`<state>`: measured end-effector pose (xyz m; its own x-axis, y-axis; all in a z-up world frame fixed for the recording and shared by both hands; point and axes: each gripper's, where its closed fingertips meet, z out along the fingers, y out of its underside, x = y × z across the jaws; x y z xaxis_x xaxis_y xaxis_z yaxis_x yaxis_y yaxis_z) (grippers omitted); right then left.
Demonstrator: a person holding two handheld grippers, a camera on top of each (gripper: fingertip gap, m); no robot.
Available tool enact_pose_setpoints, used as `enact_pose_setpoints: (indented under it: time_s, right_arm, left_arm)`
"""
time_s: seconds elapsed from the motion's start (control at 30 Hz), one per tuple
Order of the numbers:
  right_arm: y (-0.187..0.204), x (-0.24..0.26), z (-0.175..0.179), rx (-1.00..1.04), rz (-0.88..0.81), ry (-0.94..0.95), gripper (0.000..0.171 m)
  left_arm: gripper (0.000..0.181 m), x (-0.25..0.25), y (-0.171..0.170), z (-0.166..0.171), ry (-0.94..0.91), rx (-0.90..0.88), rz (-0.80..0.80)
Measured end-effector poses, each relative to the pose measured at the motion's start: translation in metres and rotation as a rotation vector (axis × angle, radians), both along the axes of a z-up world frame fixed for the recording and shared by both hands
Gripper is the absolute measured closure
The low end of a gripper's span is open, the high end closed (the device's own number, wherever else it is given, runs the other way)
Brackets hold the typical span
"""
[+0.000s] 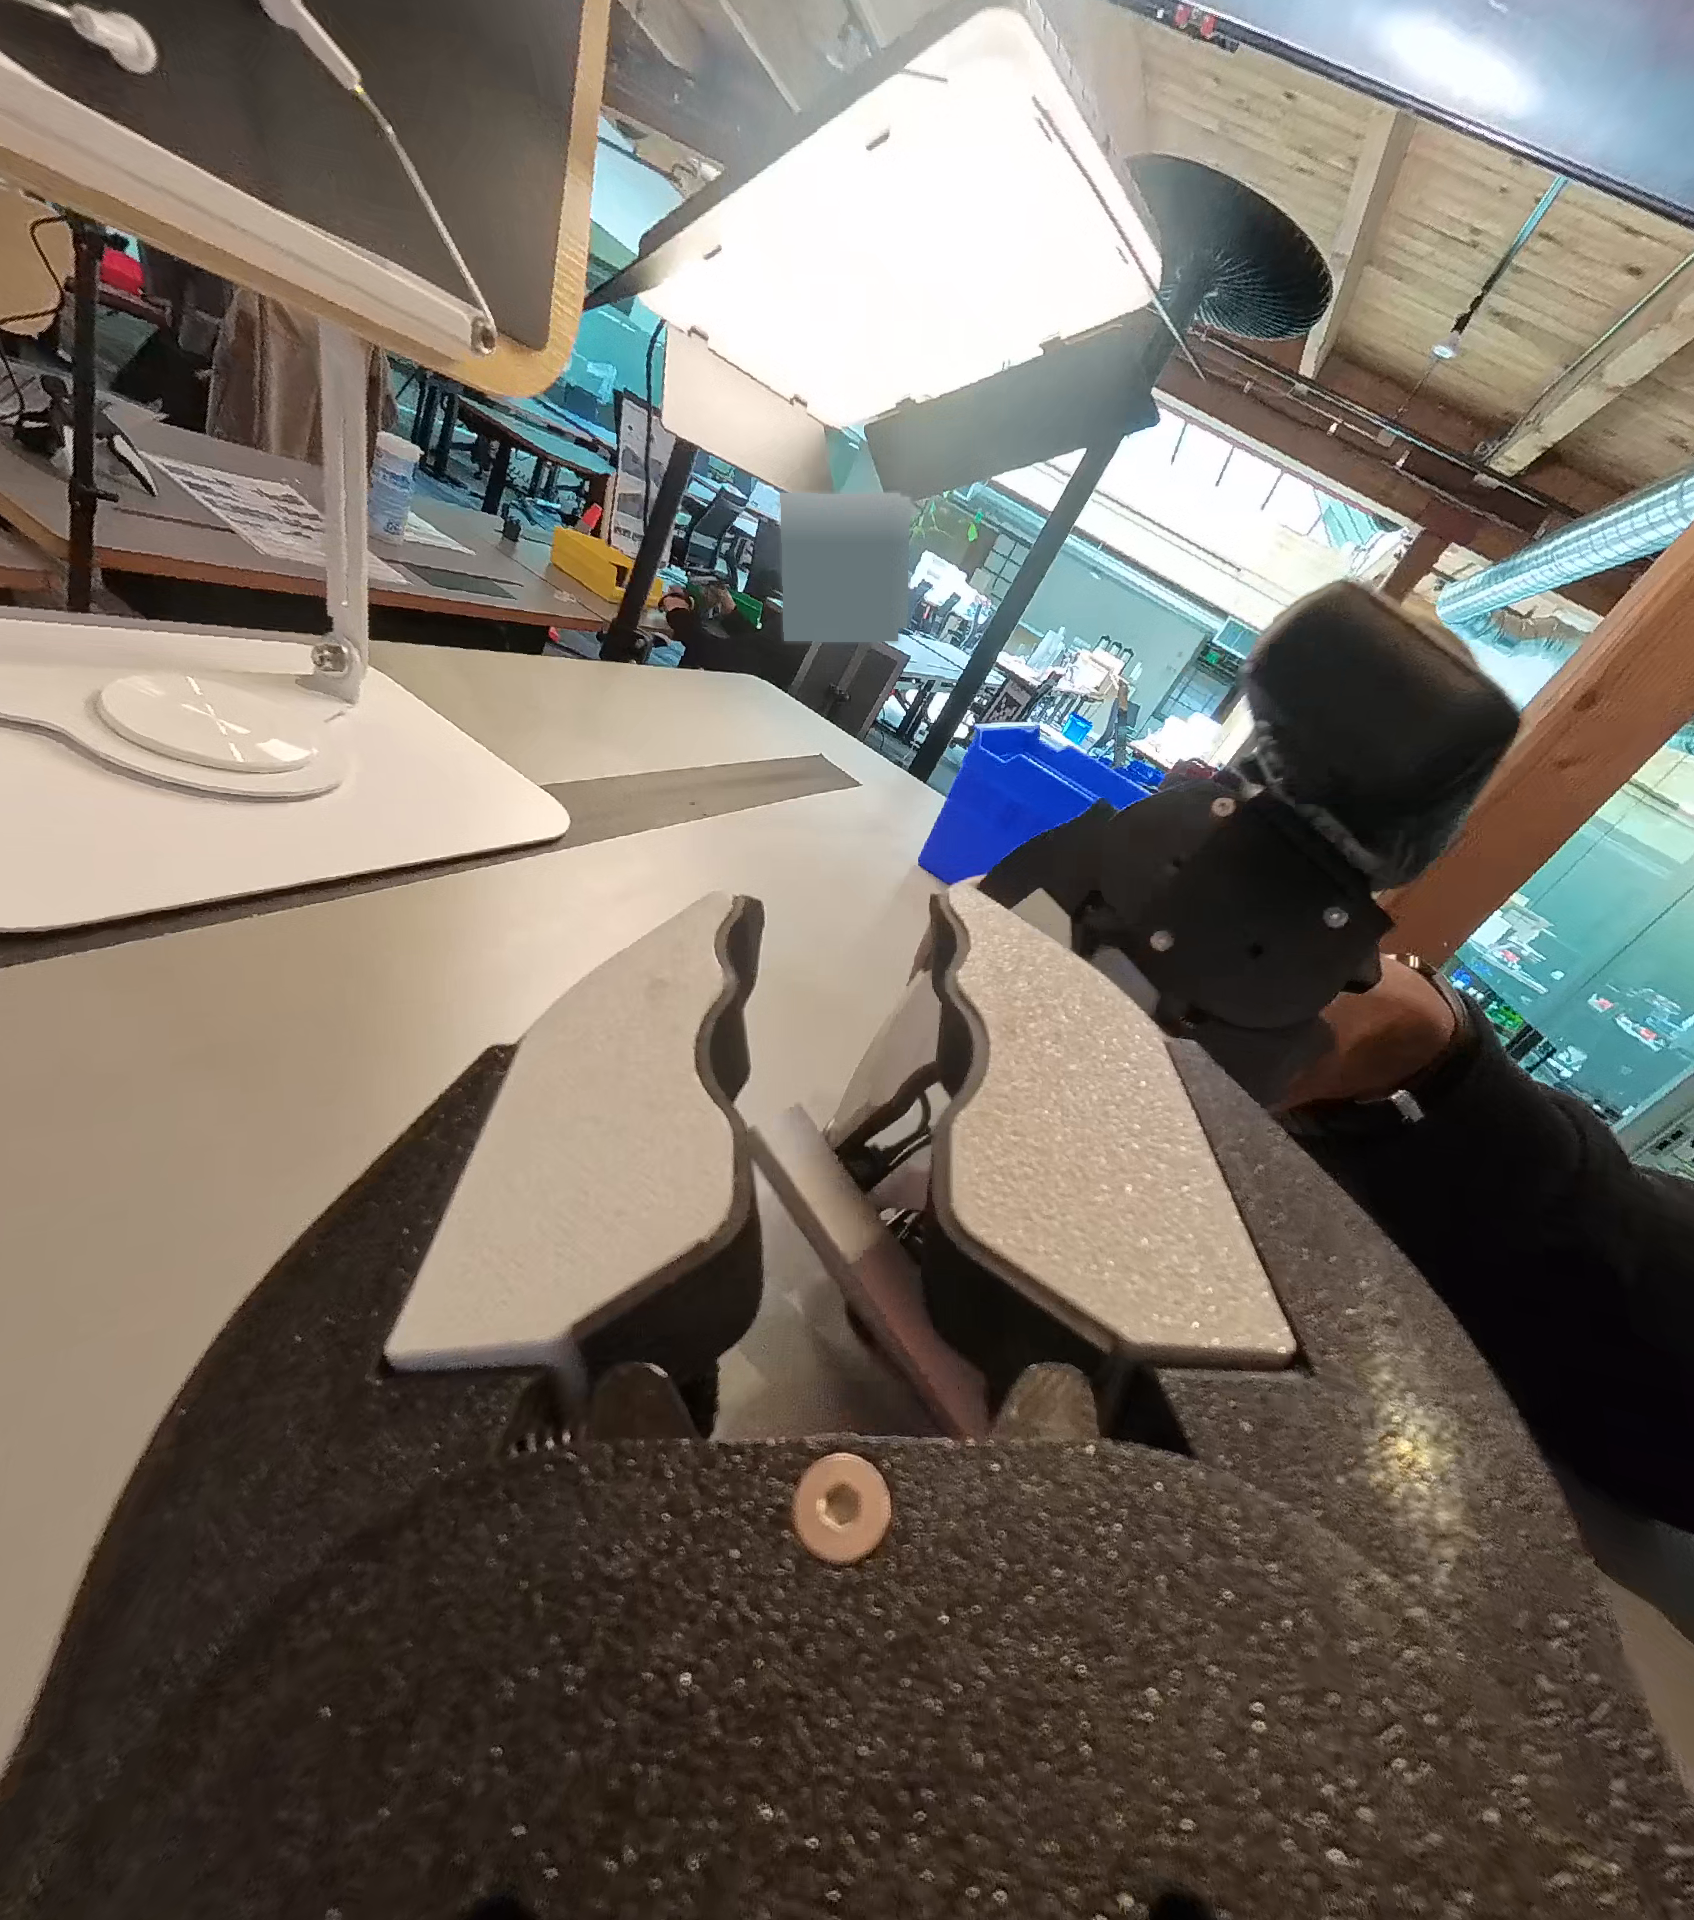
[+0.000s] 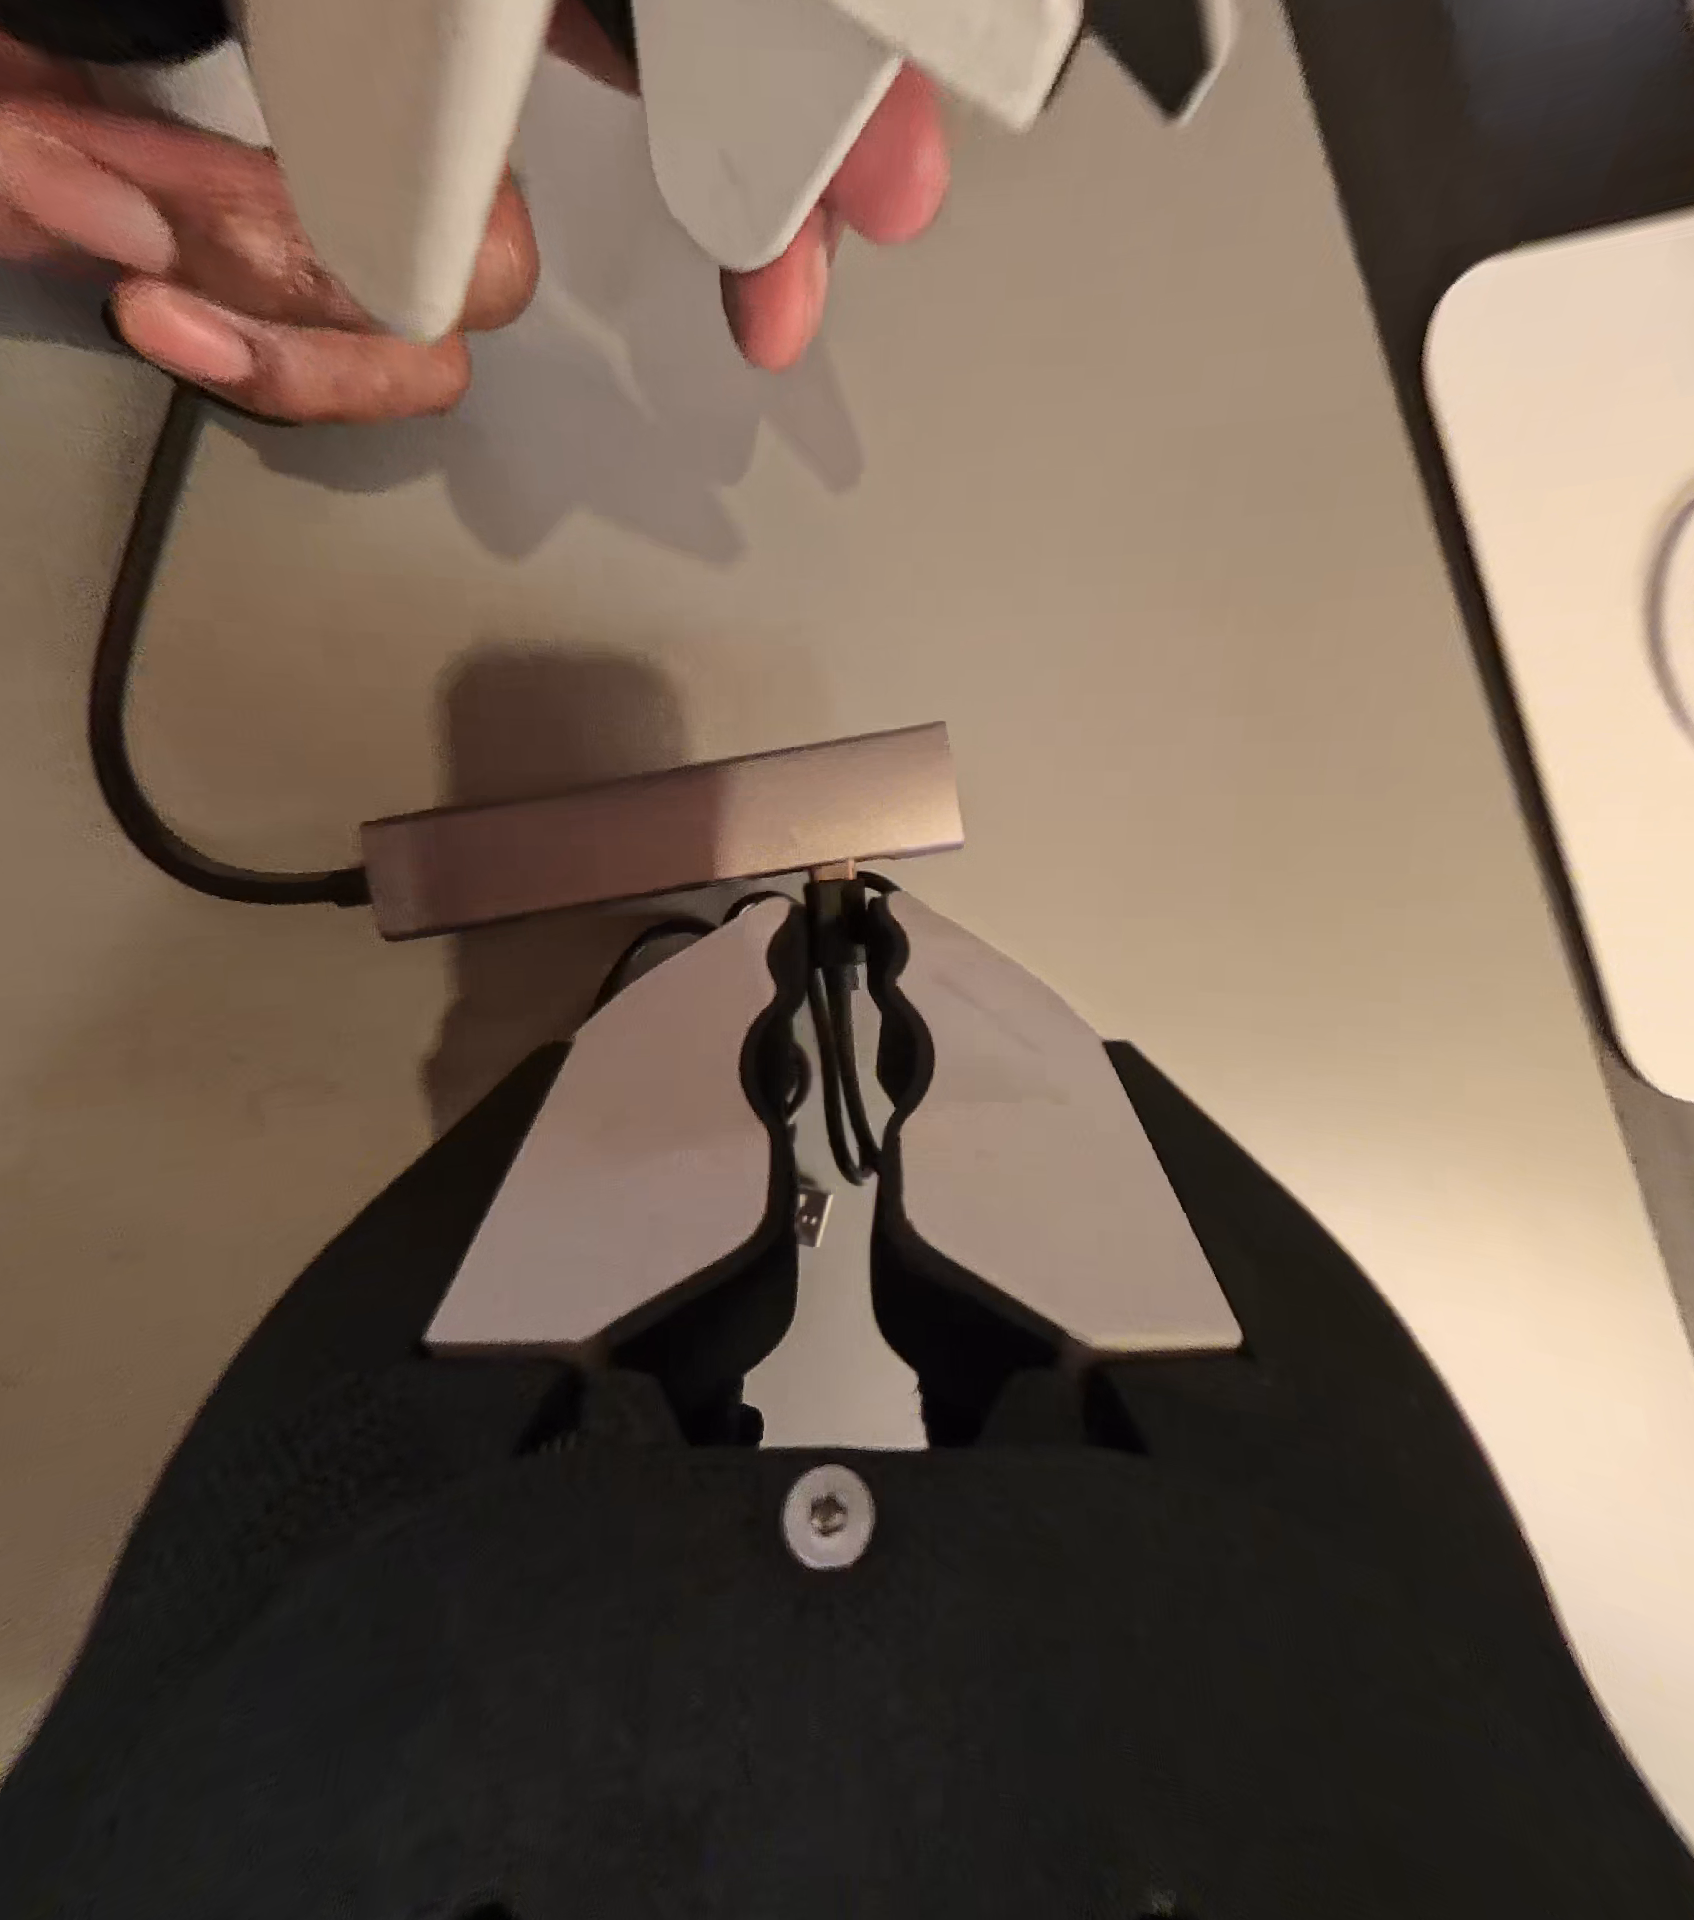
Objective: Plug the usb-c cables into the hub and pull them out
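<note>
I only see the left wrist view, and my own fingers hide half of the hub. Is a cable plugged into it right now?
Observer: Yes. A black usb-c cable sits in a port on the long side of the hub, near one end.
Operator: Is the other gripper on it?
Observer: The right gripper is shut on that cable, just behind the plug.
Operator: And mine?
Observer: The left gripper hovers open beyond the hub, not touching it.
</note>
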<state>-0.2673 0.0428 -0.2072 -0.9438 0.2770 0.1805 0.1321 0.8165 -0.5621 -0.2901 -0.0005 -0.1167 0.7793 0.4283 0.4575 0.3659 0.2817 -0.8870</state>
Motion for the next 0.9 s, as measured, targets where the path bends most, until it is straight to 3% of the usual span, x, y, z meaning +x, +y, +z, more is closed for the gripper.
enact_pose_setpoints:
  time_s: [0.27,0.43,0.53,0.63,0.9]
  right_arm:
    - [-0.002,-0.012,0.039,-0.112,0.003,0.176,0.161]
    - [-0.007,-0.012,0.053,-0.156,0.033,0.259,0.160]
    - [-0.009,-0.011,0.057,-0.176,0.054,0.288,0.160]
    - [-0.009,-0.011,0.057,-0.174,0.062,0.305,0.160]
    - [0.004,-0.009,0.062,-0.197,0.030,0.260,0.160]
  left_arm:
    - [0.136,0.011,0.014,-0.051,-0.283,-0.178,-0.149]
    - [0.136,0.023,0.024,-0.055,-0.313,-0.196,-0.230]
    - [0.146,0.033,0.029,-0.055,-0.308,-0.208,-0.287]
    - [0.167,0.040,0.031,-0.049,-0.274,-0.181,-0.333]
    - [0.171,0.027,0.023,-0.051,-0.233,-0.215,-0.238]
